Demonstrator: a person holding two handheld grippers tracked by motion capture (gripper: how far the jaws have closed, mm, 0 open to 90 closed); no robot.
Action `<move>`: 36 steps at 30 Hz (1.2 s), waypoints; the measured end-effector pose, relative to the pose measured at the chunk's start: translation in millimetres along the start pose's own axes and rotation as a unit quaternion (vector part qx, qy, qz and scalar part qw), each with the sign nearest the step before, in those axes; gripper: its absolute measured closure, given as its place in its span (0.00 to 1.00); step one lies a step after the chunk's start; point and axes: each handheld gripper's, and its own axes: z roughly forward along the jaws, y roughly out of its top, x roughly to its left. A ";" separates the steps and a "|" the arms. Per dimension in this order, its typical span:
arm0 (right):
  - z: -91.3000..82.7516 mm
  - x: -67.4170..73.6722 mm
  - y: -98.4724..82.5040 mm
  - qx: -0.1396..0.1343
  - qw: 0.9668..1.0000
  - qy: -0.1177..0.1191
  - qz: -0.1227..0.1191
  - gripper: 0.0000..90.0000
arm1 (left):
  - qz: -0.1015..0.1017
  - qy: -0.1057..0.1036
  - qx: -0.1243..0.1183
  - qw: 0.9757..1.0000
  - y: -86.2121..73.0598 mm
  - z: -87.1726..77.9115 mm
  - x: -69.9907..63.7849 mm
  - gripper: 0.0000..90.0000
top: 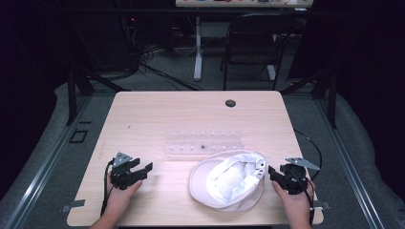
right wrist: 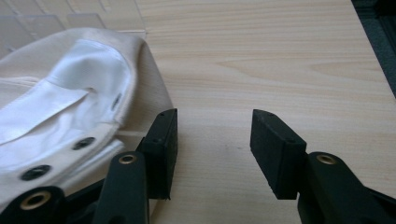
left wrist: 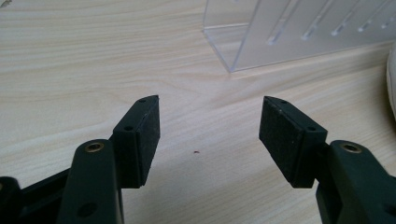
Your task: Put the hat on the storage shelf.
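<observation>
Wooden table (top: pixel 157 114) bears a white cap (top: pixel 228 180) between two wide-spread tongs.

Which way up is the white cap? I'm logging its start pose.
Upside down: the white cap shows its lining and inner band facing up, brim toward the person's left.

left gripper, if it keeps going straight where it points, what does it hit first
Probably the clear plastic slotted rack. Bare wooden table lies between the open left gripper and it, though the line may pass just beside the rack's near corner.
</observation>
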 end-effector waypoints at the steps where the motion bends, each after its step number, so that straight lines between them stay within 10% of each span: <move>1: 0.0 0.0 0.0 0.000 1.000 0.000 0.000 0.58 | 0.000 0.000 0.000 1.000 0.0 0.0 0.0 0.43; 11: -21.0 9.4 37.2 0.032 0.998 0.045 -0.026 0.60 | 0.007 -0.006 -0.006 1.000 0.4 1.9 -5.7 0.44; 26: -13.5 30.7 64.5 0.154 0.983 0.098 0.010 0.54 | 0.015 -0.005 0.001 1.000 -0.4 5.6 -8.6 0.44; 36: -4.4 32.9 69.1 0.194 0.978 0.077 0.024 0.53 | 0.033 -0.009 -0.002 0.999 0.4 4.4 -16.5 0.44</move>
